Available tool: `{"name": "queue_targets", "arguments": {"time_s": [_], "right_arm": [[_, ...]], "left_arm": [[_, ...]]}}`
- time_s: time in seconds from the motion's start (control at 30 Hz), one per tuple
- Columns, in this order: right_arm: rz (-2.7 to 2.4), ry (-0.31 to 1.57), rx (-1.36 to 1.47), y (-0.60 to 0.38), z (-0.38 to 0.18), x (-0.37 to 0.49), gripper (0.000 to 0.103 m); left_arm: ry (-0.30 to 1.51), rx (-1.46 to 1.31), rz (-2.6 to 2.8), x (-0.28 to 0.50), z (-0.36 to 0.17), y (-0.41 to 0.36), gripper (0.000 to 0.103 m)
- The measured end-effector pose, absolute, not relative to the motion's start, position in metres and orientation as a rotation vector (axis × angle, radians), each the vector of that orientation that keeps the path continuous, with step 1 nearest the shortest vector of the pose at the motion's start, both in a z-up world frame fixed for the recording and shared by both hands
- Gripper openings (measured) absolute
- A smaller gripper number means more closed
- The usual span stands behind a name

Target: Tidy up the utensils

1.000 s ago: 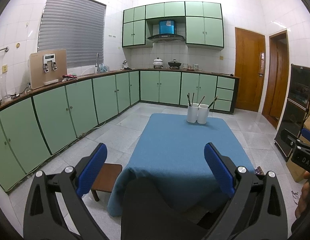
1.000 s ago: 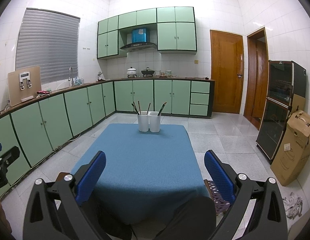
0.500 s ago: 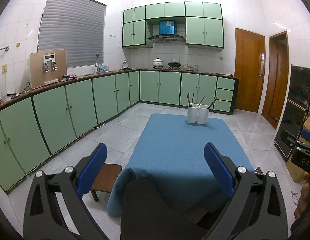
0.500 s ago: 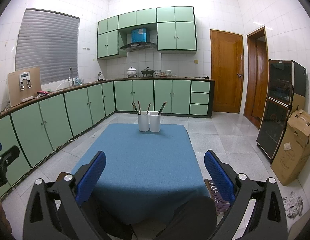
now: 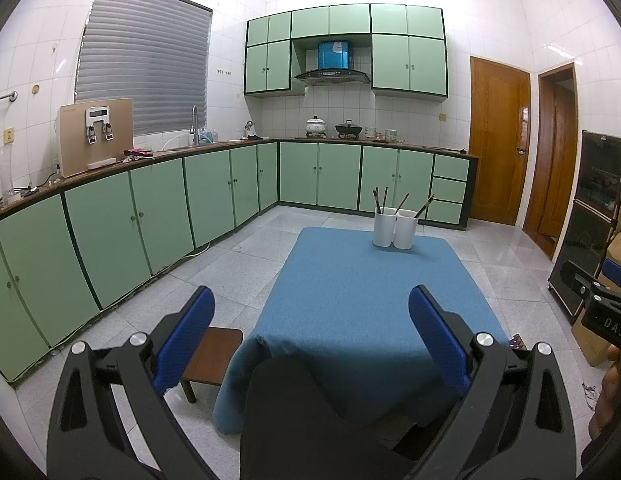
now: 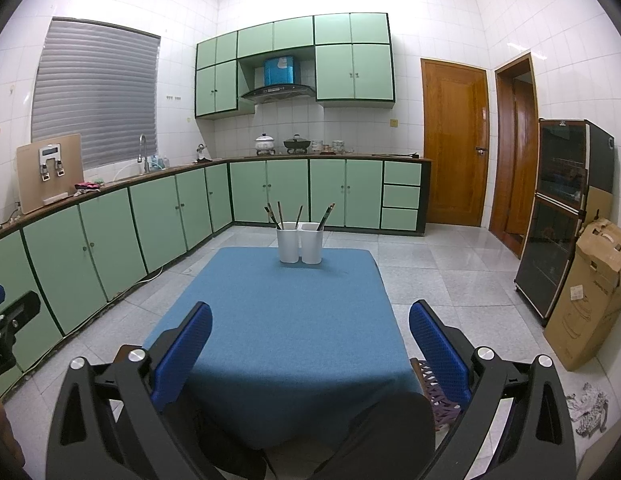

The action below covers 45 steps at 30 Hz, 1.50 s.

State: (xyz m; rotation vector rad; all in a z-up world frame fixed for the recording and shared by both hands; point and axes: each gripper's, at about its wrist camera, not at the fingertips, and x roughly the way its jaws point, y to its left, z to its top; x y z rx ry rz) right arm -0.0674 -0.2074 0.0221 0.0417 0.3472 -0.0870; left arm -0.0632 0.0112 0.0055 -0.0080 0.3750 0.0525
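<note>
Two white cups [image 5: 394,229] [image 6: 299,242] stand side by side at the far end of a low table under a blue cloth [image 5: 362,300] [image 6: 286,320]. Several dark utensils [image 5: 381,199] [image 6: 279,211] stick out of the cups, leaning outward. My left gripper [image 5: 309,312] hangs open over the table's near edge, nothing between its blue pads. My right gripper [image 6: 310,326] is open too, held before the near edge, far from the cups. Each gripper shows at the edge of the other's view.
Green cabinets [image 5: 158,216] run along the left and back walls. A small wooden stool [image 5: 212,356] sits at the table's near left corner. A dark glass cabinet [image 6: 566,216] and a cardboard box [image 6: 590,292] stand on the right. A person's dark-clothed knee [image 5: 310,412] lies below the grippers.
</note>
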Motion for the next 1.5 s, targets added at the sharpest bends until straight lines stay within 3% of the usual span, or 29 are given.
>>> {"name": "queue_targets", "arguments": {"time_s": [1.5], "right_arm": [[-0.091, 0.343, 0.045, -0.208, 0.0218, -0.0662, 0.097]], "left_arm": [[0.371, -0.008, 0.052, -0.0646, 0.0074, 0.0072, 0.095]]}}
